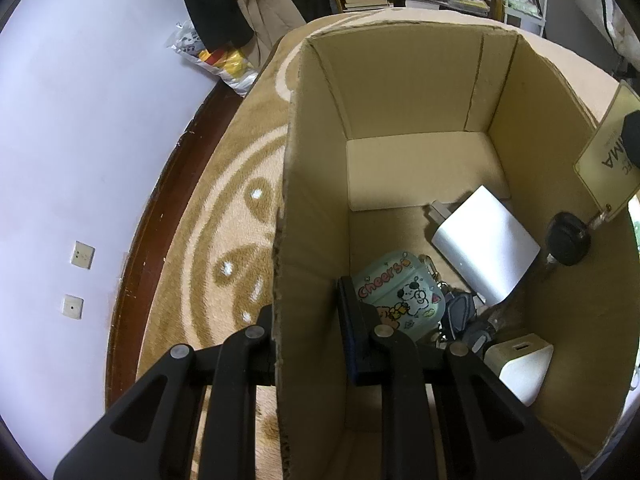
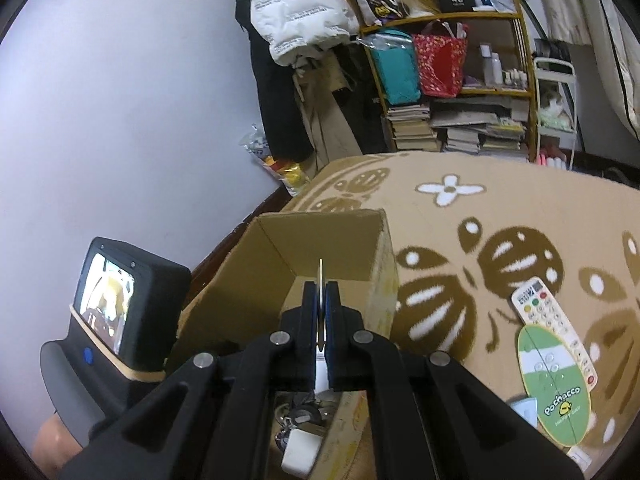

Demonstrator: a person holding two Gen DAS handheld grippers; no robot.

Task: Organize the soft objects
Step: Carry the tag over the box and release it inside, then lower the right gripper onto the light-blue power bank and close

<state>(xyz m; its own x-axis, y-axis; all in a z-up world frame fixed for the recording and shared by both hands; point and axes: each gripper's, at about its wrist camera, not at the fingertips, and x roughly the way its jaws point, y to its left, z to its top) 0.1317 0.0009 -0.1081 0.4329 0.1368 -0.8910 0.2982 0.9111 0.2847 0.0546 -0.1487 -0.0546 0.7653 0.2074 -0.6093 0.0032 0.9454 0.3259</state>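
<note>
An open cardboard box stands on a brown patterned rug. My left gripper is shut on the box's left wall, one finger outside and one inside. Inside lie a mint "Cheers" earbud case, a white power bank, a white charger and dark keys. My right gripper is shut on a thin gold key-tag card, seen edge-on above the box. In the left wrist view the card hangs over the box's right side with a black car key dangling from it.
A white remote and an oval green "Pochacco" fan lie on the rug right of the box. The left gripper's body with its small screen is at the left. A white wall, a cluttered shelf and hanging clothes stand behind.
</note>
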